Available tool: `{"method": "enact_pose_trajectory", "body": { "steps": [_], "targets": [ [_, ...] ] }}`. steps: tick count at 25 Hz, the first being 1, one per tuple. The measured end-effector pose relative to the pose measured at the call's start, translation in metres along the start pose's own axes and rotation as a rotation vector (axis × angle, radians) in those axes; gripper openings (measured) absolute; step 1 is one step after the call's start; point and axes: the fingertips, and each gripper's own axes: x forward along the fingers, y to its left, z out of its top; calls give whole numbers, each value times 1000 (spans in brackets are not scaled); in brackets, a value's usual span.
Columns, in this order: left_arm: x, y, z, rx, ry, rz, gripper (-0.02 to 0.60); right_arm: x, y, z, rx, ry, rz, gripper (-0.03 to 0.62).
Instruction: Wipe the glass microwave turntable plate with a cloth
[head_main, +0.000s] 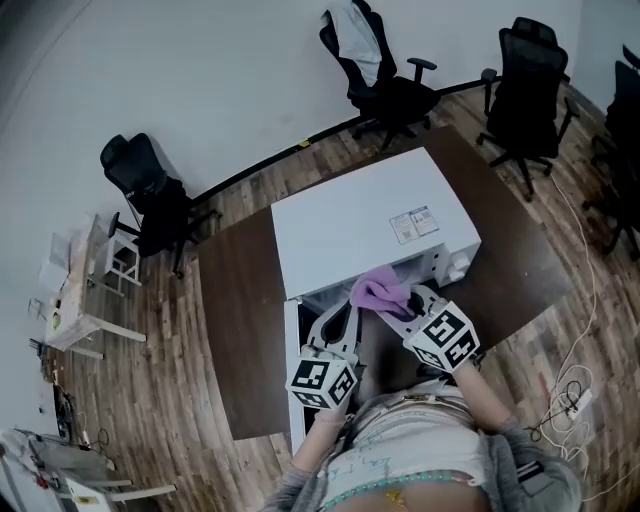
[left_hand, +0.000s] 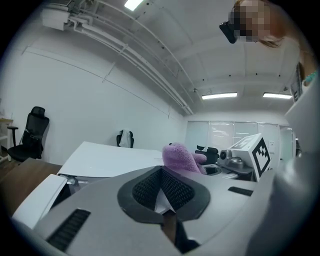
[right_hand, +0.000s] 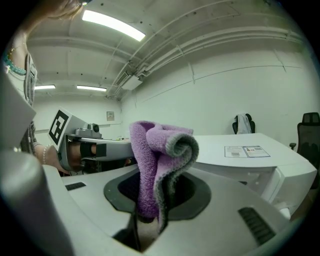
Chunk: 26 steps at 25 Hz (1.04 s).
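Closest to the lens, my right gripper has its fingers clamped on the purple cloth, and the left gripper is closed on nothing I can identify. Both hover at the microwave's open front, centre frame. The turntable plate is hidden, probably inside, so I judge wiping not yet begun; reaching in means clearing the open door at lower left and the tight cavity edges.
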Motion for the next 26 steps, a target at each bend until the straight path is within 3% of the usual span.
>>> {"method": "enact_pose_trajectory", "body": {
  "steps": [5, 15, 26],
  "targets": [
    [1, -3, 3, 37, -5, 13, 11, 7, 1, 12, -19, -13, 7, 115],
    [0, 12, -3, 14, 6, 50, 11, 15, 0, 16, -30, -9, 14, 115],
    [1, 3, -4, -2, 4, 48, 11, 9, 1, 15, -39, -7, 26, 115]
  ]
}}
